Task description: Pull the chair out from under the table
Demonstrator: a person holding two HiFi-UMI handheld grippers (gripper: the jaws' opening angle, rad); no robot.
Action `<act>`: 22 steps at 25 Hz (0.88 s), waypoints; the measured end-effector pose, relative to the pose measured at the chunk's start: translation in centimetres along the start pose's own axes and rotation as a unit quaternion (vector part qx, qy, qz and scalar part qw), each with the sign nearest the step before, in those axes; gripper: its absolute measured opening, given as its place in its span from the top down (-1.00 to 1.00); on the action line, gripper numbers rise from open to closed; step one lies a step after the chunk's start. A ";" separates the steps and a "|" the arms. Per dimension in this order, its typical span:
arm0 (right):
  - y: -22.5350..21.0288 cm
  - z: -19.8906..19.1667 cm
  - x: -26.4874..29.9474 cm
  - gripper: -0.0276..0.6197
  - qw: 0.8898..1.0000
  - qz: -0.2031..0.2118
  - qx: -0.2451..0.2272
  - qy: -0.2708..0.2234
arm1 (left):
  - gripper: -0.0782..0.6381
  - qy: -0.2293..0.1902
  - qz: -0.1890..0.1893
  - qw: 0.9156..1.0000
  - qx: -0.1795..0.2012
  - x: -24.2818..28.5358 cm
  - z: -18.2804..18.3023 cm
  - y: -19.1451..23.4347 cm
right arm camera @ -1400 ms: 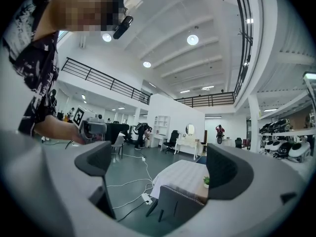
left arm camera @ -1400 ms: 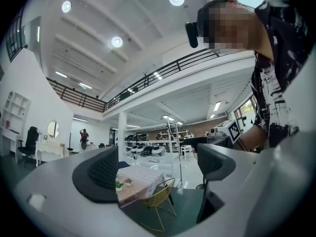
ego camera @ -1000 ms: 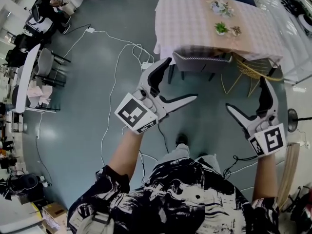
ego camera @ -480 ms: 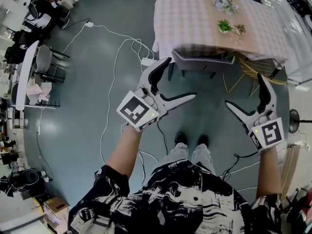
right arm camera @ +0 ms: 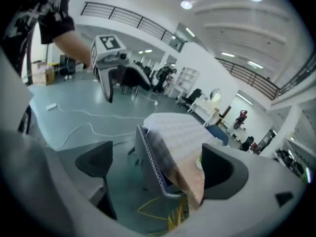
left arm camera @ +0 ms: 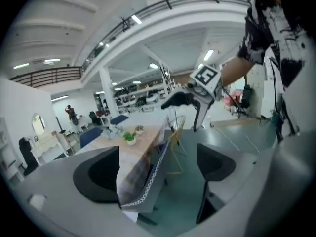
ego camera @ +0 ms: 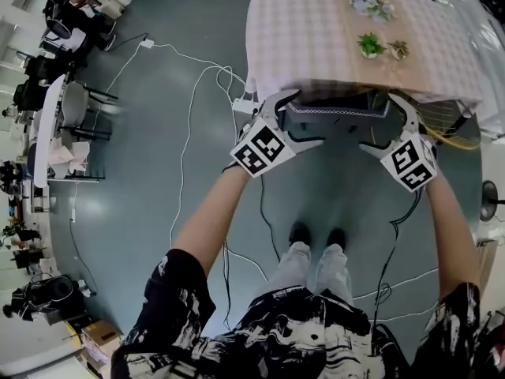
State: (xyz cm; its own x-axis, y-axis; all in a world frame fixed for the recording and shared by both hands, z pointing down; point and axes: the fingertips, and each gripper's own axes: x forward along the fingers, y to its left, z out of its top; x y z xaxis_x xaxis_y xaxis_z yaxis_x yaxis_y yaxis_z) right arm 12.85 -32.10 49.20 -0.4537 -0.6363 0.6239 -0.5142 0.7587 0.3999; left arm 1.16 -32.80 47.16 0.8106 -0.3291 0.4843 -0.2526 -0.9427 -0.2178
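A grey chair [ego camera: 335,111] is tucked under the table [ego camera: 316,30], which has a checked cloth; only its backrest with white stitching shows. My left gripper [ego camera: 292,122] is open, its jaws astride the backrest's left end. My right gripper [ego camera: 385,125] is open astride the right end. In the left gripper view the backrest edge [left arm camera: 150,174] stands between the pads of the left gripper [left arm camera: 155,169], without touching them. The right gripper view shows the backrest [right arm camera: 150,169] between the spread pads of the right gripper [right arm camera: 158,167]. The cloth hangs over the chair's top.
A yellow wire chair [ego camera: 438,117] stands under the table's right end. White cables [ego camera: 185,109] and a power strip [ego camera: 241,106] lie on the floor at the left. Small plants [ego camera: 369,44] sit on the table. Desks and chairs [ego camera: 67,105] line the far left.
Both grippers have moved forward from in front of the body to the chair's backrest, and the person has stepped closer to the table. The jaws remain open.
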 end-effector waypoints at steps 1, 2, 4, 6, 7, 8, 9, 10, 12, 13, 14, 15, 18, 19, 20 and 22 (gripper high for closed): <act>0.1 -1.6 2.0 -0.77 0.999 0.014 -0.029 0.033 | -0.53 0.037 -0.012 0.999 0.017 1.8 -2.1 0.3; 0.3 -3.1 3.9 -0.77 0.996 0.026 -0.058 0.064 | -0.53 0.072 -0.024 0.997 0.033 3.4 -4.2 0.4; 0.4 -6.0 7.5 -0.77 0.987 0.044 -0.104 0.112 | -0.53 0.122 -0.043 0.990 0.056 6.4 -7.5 0.8; 0.7 -8.2 10.7 -0.77 0.981 0.063 -0.122 0.140 | -0.53 0.155 -0.061 0.984 0.069 8.8 -10.0 1.0; 0.9 -9.0 12.1 -0.77 0.978 0.071 -0.128 0.149 | -0.53 0.166 -0.068 0.981 0.072 9.9 -11.0 1.1; 1.1 -9.7 13.3 -0.77 0.975 0.080 -0.133 0.157 | -0.53 0.174 -0.073 0.979 0.071 10.9 -11.8 1.2; 1.4 -10.3 14.4 -0.77 0.972 0.089 -0.140 0.165 | -0.53 0.180 -0.077 0.978 0.070 11.8 -12.5 1.3; 1.7 -10.8 15.3 -0.77 0.969 0.097 -0.148 0.171 | -0.53 0.184 -0.079 0.977 0.068 12.7 -13.1 1.4; 2.1 -12.0 16.9 -0.77 0.962 0.111 -0.167 0.185 | -0.53 0.197 -0.086 0.974 0.070 14.1 -14.5 1.5; 2.2 -12.6 17.7 -0.77 0.959 0.117 -0.174 0.192 | -0.53 0.206 -0.090 0.972 0.075 14.7 -15.2 1.5; 2.3 -13.2 18.3 -0.77 0.956 0.123 -0.178 0.198 | -0.53 0.214 -0.096 0.969 0.081 15.3 -16.0 1.5; 2.4 -13.8 18.9 -0.76 0.953 0.130 -0.180 0.204 | -0.53 0.222 -0.101 0.966 0.088 15.7 -16.7 1.5; 2.8 -15.5 19.9 -0.75 0.943 0.151 -0.193 0.225 | -0.51 0.241 -0.105 0.959 0.109 16.6 -18.3 1.9; 2.8 -16.0 20.1 -0.73 0.939 0.153 -0.202 0.231 | -0.36 0.250 -0.102 0.955 0.119 16.8 -19.0 2.2; 2.6 -16.3 20.3 -0.60 0.937 0.148 -0.212 0.234 | -0.02 0.259 -0.097 0.952 0.130 16.9 -19.6 2.5; 2.0 -16.4 20.6 0.32 0.937 0.134 -0.219 0.235 | 0.47 0.267 -0.088 0.948 0.151 17.1 -20.3 2.9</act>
State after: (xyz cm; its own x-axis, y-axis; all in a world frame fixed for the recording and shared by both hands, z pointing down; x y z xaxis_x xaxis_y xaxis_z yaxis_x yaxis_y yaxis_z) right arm 14.37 -41.41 73.89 -0.1004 -0.3614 0.9270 -0.0324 0.9324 0.3600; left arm 3.57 -42.23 71.98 0.4234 -0.2240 0.8778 0.0905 -0.9536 -0.2870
